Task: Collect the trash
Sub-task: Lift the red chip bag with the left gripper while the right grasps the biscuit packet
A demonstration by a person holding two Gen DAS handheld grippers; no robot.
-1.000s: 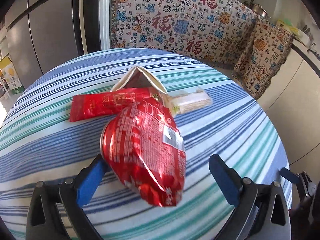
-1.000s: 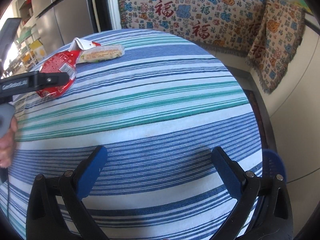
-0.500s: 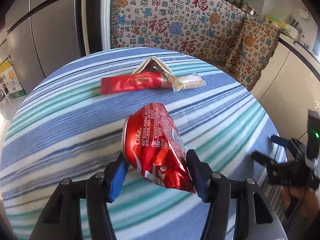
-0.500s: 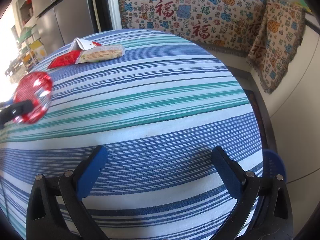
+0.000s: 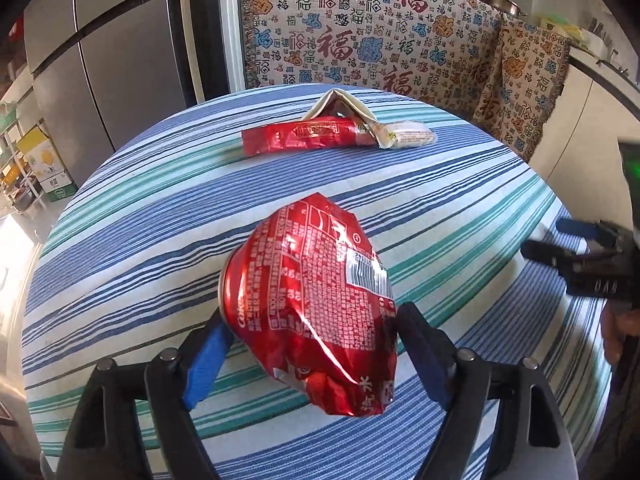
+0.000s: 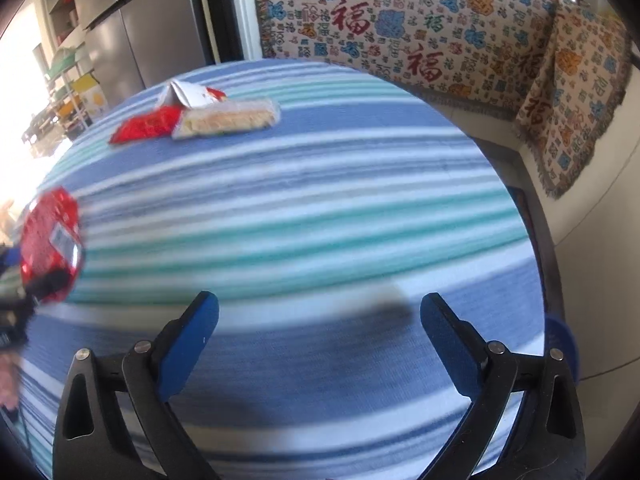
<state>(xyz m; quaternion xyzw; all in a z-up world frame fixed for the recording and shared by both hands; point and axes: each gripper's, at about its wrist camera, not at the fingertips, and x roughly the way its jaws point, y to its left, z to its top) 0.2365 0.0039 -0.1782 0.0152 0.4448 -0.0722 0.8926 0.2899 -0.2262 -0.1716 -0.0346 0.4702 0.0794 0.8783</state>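
Fingers, left: left gripper point(image 5: 312, 344) has a crushed red can point(image 5: 310, 294) between its blue pads point(image 5: 206, 354); the jaws are opening, yet both pads look to be touching the can's sides — the can is off the cloth.
Fingers, right: right gripper point(image 6: 319, 344) spread wide, nothing between the pads, hanging over the striped tablecloth point(image 6: 320, 208).
Can, place: above the near half of the round table, tilted, crumpled end toward the camera.
Other trash: red wrapper point(image 5: 298, 139), a folded paper carton point(image 5: 340, 104) and a clear-wrapped snack bar point(image 5: 408, 136) lie together at the far side of the table, touching or overlapping.
Risk, slip: with the jaws easing apart, the can could likely drop or roll on the cloth — its dented, glossy sides give the pads little to bite on.
Risk, crush: squeezing harder may fold the thin metal further and shift it in the grip.
Risk, crowding: the right gripper sits near the table's right edge; the two could meet if both go for the far pile.
Hidden: far pad contact is shaded by the can, so it can't be confirmed. A blue object point(image 6: 562, 340) past the table edge is cut off — possibly a bin, cannot tell. Right view is blurred.
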